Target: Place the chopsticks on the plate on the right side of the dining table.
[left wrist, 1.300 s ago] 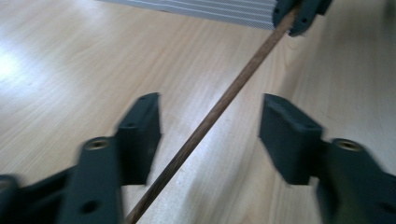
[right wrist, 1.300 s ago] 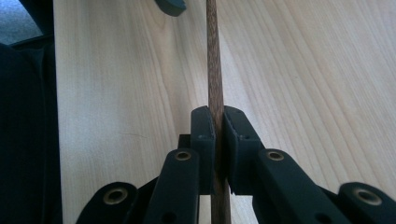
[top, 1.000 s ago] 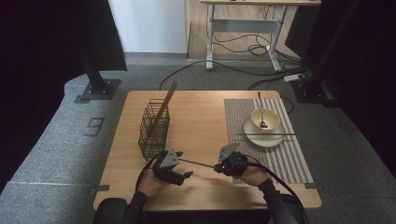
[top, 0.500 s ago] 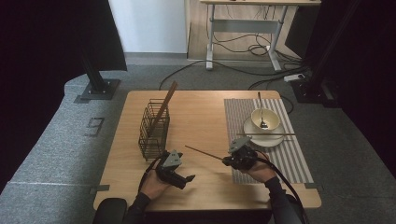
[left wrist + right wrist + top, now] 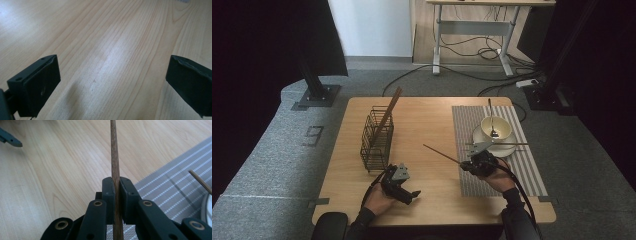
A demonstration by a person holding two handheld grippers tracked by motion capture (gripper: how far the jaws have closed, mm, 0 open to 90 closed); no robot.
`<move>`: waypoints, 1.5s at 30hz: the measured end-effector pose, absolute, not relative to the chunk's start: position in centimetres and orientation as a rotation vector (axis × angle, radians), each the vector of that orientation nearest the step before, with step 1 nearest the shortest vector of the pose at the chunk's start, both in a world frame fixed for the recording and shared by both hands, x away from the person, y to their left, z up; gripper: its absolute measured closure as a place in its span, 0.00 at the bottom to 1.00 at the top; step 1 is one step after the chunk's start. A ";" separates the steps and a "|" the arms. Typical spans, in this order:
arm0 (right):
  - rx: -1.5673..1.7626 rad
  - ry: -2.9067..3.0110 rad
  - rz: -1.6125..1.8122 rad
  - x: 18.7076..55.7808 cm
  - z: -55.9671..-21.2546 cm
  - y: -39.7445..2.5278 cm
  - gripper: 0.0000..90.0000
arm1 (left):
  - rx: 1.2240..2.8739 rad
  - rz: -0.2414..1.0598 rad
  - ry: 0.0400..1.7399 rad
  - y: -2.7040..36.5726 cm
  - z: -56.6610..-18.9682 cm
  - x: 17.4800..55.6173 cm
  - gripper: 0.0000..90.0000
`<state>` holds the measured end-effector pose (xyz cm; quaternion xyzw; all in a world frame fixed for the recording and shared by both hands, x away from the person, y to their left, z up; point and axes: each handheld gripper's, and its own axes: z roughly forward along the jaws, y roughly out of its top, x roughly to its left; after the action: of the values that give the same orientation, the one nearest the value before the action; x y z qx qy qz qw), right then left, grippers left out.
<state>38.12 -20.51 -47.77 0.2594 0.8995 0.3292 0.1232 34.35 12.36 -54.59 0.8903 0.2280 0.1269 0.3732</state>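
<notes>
Across the middle of the high view lies the wooden table [image 5: 432, 115], with the wire basket [image 5: 377, 140] left of centre and the bowl [image 5: 496, 129] on the striped mat [image 5: 522, 165] at right. My right gripper [image 5: 472, 162] is clamped on a chopstick [image 5: 441, 153] lifted just right of centre, tip pointing upper left; my left gripper [image 5: 408, 194] rests wide and empty at the lower middle. I judge this the carrying step, and next I must aim the stick, likely beside the other chopstick [image 5: 497, 144] across the bowl's plate.

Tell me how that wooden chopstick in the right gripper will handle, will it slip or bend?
The chopstick looks thin, straight and rigid, so probably stiff and light. The right gripper pinches it near one end, so it may pivot. Being round and tapered, it would likely roll if set down.
</notes>
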 end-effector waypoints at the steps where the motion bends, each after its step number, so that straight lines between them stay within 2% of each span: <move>1: 0.768 2.618 0.960 38.2 -47.8 -20.7 0.92 | 2.287 0.325 0.587 12.3 -54.7 34.4 0.00; 14: 0.889 2.536 0.938 38.9 -47.4 -23.7 0.92 | 2.343 0.321 0.636 12.2 -55.4 34.8 0.00; 22: 0.976 2.486 0.912 39.3 -47.4 -25.7 0.92 | 2.345 0.262 0.684 12.4 -55.5 35.2 0.00; 45: 1.203 2.387 0.811 41.1 -49.0 -31.1 0.91 | 2.342 0.259 0.688 12.3 -55.5 35.2 0.00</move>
<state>41.09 -31.07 -48.99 0.4242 0.8416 0.2860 0.1733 35.22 12.35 -55.48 0.8985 0.2638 0.0992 0.3366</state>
